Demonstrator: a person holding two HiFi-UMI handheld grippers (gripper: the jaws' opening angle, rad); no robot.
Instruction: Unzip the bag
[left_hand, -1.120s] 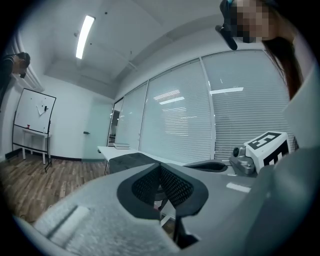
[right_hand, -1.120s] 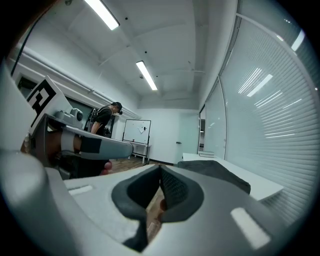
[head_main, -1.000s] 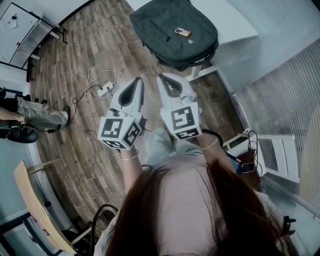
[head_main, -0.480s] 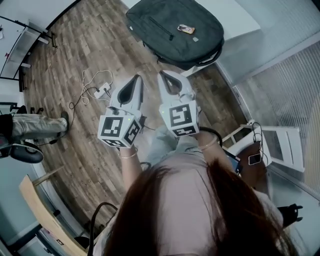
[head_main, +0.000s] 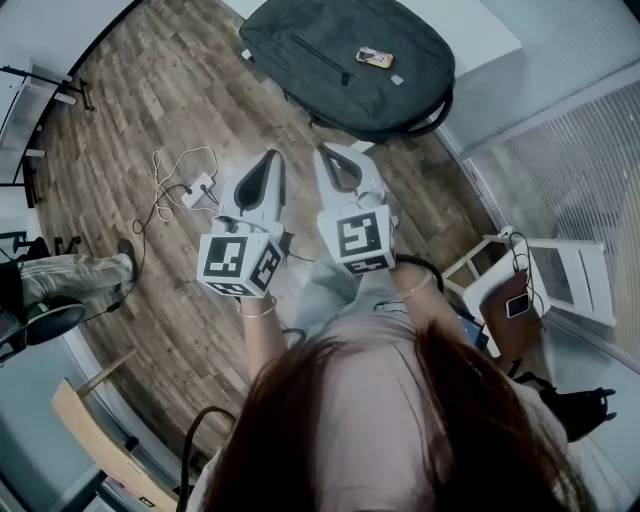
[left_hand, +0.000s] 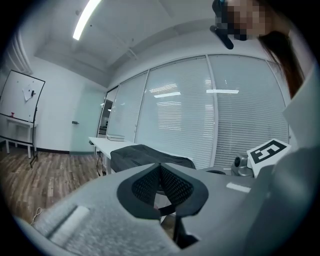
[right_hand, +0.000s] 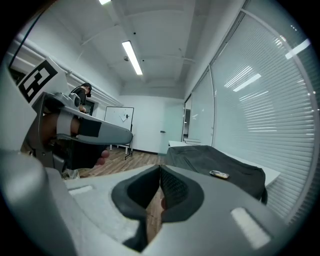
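The left gripper (head_main: 268, 160) and right gripper (head_main: 326, 153) are held side by side, tips forward, each with its jaws pressed together on nothing. Well ahead of them, the dark bag (head_main: 350, 65) lies flat on a white table (head_main: 480, 32), its long axis crosswise to both grippers.

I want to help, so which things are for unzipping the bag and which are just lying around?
For the job: the dark bag on the white table, the left gripper and right gripper, both shut and empty.
Just lying about: the plug strip on the floor, the small orange thing on the bag.
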